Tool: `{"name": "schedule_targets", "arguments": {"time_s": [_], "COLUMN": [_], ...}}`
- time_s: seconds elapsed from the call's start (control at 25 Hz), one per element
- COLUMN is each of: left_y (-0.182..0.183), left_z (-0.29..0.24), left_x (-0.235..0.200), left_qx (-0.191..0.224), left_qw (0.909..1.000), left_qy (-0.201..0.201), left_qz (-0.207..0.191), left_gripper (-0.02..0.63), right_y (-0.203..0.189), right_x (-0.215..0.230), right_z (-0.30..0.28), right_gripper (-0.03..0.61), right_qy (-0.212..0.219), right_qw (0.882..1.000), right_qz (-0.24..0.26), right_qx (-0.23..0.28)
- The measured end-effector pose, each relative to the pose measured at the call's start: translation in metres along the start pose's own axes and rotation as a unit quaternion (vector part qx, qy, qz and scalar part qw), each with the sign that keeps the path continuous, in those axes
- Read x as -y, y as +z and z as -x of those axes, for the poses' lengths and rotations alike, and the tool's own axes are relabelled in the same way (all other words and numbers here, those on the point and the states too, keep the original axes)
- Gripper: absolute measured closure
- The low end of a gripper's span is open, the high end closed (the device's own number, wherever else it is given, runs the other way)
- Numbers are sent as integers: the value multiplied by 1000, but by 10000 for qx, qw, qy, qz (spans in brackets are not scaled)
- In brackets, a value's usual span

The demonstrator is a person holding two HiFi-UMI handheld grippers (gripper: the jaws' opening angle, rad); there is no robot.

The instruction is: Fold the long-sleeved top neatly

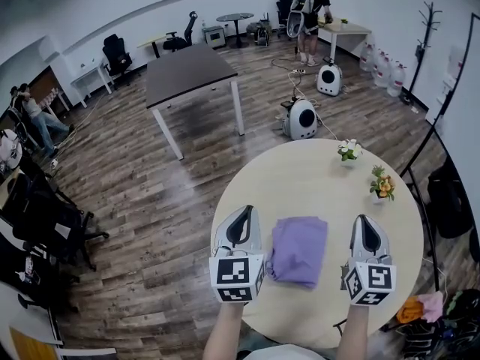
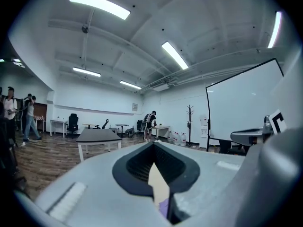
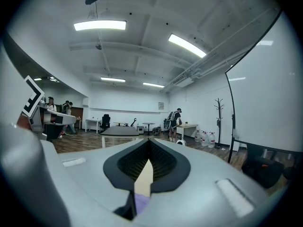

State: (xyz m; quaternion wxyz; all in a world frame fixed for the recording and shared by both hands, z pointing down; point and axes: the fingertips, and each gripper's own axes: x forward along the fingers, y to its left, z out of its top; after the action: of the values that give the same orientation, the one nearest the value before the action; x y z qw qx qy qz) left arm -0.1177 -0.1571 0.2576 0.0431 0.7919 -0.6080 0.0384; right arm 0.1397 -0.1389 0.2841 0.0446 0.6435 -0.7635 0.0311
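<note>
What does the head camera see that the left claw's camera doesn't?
Only the head view shows the round table from above, with the whole folded purple top, the white flowers and the orange flowers on it. Only the left gripper view shows the ceiling lights and looks right along the left claw, which is shut and empty. Both show the dark table and the person with a backpack far away.
</note>
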Motion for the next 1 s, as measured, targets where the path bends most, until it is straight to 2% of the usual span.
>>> {"name": "schedule_targets", "arguments": {"time_s": [1.0], "left_y": [-4], "left_z": [13], "left_x": [0], "left_qx": [-80], "left_qw": [10000], "left_qy": [19], "left_qz": [44], "left_gripper": [503], "right_y": [0], "right_x": [-8], "right_z": [7], "right_gripper": [554], "right_qy": [70], "right_qw": [10000], "right_qz": [47], "right_qx": [15]}}
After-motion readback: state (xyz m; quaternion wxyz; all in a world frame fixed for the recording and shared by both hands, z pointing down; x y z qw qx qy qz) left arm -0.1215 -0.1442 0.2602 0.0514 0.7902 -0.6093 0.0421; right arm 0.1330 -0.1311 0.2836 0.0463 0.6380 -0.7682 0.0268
